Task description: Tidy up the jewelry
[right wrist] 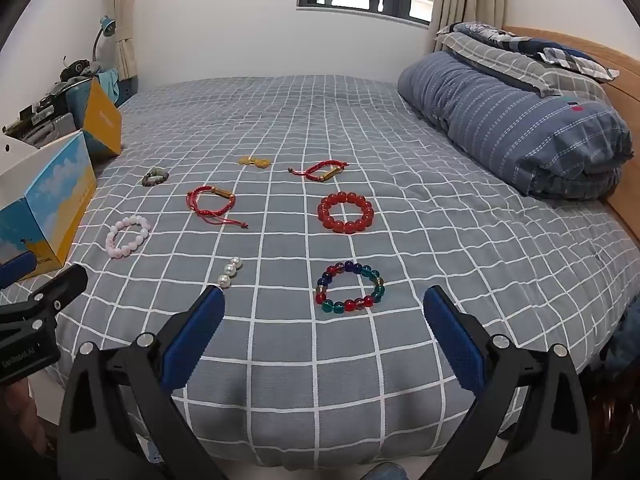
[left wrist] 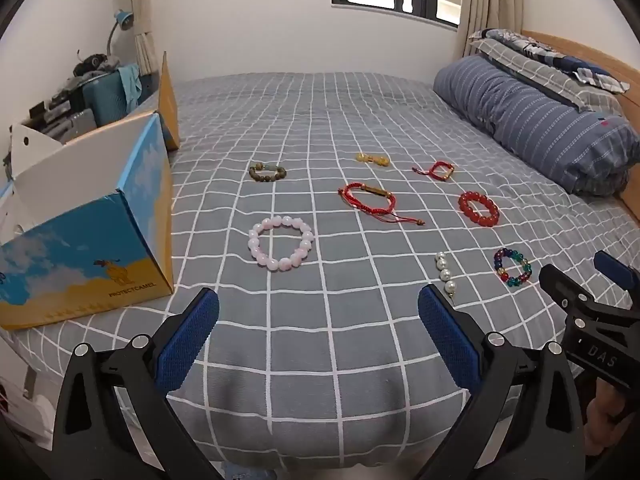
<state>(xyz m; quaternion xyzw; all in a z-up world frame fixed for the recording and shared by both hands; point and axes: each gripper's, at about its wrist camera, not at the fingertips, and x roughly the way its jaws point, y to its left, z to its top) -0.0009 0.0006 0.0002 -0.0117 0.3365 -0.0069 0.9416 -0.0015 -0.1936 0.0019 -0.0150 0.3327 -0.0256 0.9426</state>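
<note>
1. The open box [left wrist: 100, 240] stands at the bed's [left wrist: 340, 360] nine o'clock edge.
2. The pink bracelet [left wrist: 280, 243] lies flat nearest the box.
3. The left gripper [left wrist: 318, 328] gapes wide, holding nothing.
4. The pearl strand [left wrist: 445, 272] has its long axis running twelve to six.
5. The multicoloured bracelet [right wrist: 350, 287] lies at twelve o'clock of the right gripper [right wrist: 324, 320], which is spread wide and empty.
6. Only the right wrist view shows the multicoloured bracelet as a full ring.

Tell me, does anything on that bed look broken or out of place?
Nothing looks broken. Only the pearl string differs: it lies in a short straight line, while the pink bracelet and the multicolored bracelet lie as rings. All sit loose on the bed.
</note>
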